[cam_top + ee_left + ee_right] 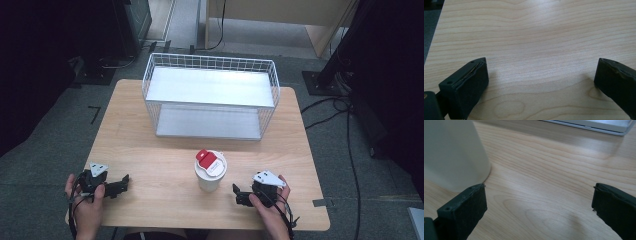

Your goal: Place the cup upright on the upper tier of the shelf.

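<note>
A white cup (pixel 210 172) with a red-and-white lid stands upright near the middle front of the wooden table (pixel 150 145). My left gripper (pixel 123 183) rests at the table's front left, open, with bare wood between its jaws (pixel 541 75). At the front right, my right gripper (pixel 238 194) is open just right of the cup. In the right gripper view the cup's white wall (pixel 451 155) rises beside the left jaw, apart from it, and my right gripper (pixel 539 200) holds nothing.
A white wire basket shelf (pixel 210 95) with two tiers stands at the back middle of the table; its lower edge (pixel 599 126) shows in the right gripper view. Cables (pixel 330 107) and dark stands lie on the floor around the table.
</note>
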`<action>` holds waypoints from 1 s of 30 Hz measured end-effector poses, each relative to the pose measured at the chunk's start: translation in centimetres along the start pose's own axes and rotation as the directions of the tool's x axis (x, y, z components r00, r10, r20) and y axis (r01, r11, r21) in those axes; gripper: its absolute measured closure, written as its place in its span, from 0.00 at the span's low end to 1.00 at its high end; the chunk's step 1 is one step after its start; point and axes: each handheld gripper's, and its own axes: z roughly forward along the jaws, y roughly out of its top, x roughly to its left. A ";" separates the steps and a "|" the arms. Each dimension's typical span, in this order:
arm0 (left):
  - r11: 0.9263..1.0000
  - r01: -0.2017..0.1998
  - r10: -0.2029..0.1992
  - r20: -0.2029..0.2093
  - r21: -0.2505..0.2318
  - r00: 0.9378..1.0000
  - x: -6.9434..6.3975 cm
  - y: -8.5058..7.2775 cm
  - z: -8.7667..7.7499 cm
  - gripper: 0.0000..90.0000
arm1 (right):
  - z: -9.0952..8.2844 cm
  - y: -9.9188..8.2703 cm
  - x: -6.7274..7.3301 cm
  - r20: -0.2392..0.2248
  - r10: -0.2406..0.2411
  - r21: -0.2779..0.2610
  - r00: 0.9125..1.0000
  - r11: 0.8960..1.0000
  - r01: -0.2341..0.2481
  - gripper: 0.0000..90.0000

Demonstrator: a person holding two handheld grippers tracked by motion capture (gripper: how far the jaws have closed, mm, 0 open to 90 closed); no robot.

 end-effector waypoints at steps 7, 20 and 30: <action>1.000 0.000 0.000 0.000 0.000 1.000 0.0 0.0 0.0 0.00 | 0.2 0.2 1.2 -0.038 -0.014 -0.007 0.999 1.000 0.014 0.00; 1.000 0.000 0.000 0.000 0.000 1.000 0.0 0.0 0.0 0.00 | 0.6 0.4 2.9 -0.091 -0.049 -0.013 0.995 0.999 0.048 0.00; 1.000 0.000 0.000 0.000 0.000 1.000 0.0 0.0 0.0 0.00 | 0.7 0.7 4.0 -0.138 -0.080 -0.030 0.987 0.997 0.077 0.00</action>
